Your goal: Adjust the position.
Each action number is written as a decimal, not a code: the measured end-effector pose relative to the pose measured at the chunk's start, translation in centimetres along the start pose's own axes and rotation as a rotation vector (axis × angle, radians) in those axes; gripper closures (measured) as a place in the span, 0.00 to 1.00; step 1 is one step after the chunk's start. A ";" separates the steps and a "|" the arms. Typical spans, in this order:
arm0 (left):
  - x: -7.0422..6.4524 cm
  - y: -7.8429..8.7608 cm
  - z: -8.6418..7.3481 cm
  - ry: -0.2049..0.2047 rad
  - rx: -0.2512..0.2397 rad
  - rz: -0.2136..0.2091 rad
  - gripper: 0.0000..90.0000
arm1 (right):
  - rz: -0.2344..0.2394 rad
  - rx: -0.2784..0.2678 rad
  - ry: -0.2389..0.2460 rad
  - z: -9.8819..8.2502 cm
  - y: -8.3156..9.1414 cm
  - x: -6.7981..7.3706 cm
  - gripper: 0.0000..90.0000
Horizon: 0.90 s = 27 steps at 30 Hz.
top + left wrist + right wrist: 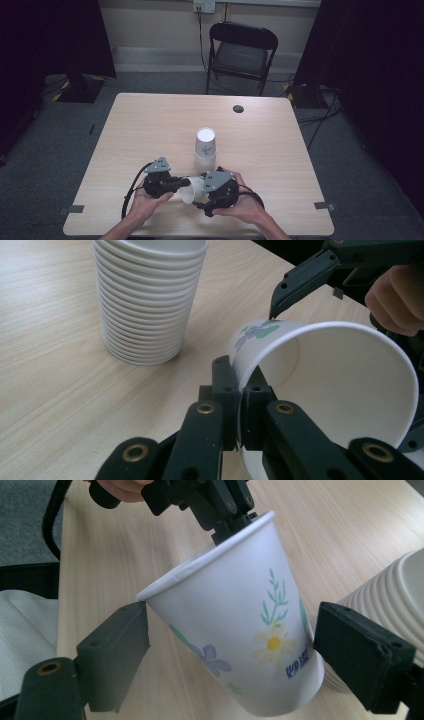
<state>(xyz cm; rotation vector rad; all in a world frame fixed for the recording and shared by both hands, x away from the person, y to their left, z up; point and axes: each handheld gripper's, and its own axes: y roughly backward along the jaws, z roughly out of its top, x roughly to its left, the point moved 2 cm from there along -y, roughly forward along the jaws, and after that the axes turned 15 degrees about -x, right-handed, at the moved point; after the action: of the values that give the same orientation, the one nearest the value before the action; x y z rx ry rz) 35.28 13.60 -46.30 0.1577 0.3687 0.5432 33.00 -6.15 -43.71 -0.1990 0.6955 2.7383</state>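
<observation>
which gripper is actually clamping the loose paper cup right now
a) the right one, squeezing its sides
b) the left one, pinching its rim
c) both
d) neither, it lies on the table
b: the left gripper pinches the rim of the paper cup, while the right gripper stands open around its sides.

Left tool (239,405) pinching cup rim (320,390)
</observation>
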 end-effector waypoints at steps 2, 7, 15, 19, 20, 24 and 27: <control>0.0 0.0 0.0 0.012 0.003 -0.009 0.98 | -0.005 0.003 0.024 0.0 -0.1 0.2 0.15; -0.8 -0.1 0.0 0.024 -0.006 -0.031 0.98 | -0.041 0.031 0.111 0.0 -0.7 1.2 0.15; -1.1 -0.1 0.0 0.015 -0.004 -0.031 0.97 | -0.044 0.022 0.102 -0.2 -0.9 1.3 0.21; -1.1 -0.1 0.1 0.005 -0.021 -0.029 0.92 | -0.032 0.001 0.037 -0.4 -0.8 0.9 0.25; -1.1 0.0 0.1 0.002 -0.030 -0.023 0.89 | -0.036 -0.003 0.029 -0.5 -0.8 0.8 0.25; -1.1 0.2 0.2 0.016 -0.033 -0.016 0.83 | -0.048 -0.015 -0.010 -0.4 -0.6 0.5 0.26; -0.8 0.3 0.1 0.012 -0.028 -0.006 0.83 | -0.055 -0.026 -0.026 -0.4 -0.4 0.3 0.26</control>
<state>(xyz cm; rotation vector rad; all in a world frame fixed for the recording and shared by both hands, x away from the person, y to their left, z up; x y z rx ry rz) 34.52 13.45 -45.89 0.1267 0.3735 0.5431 32.89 -5.95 -44.28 -0.1853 0.6390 2.6940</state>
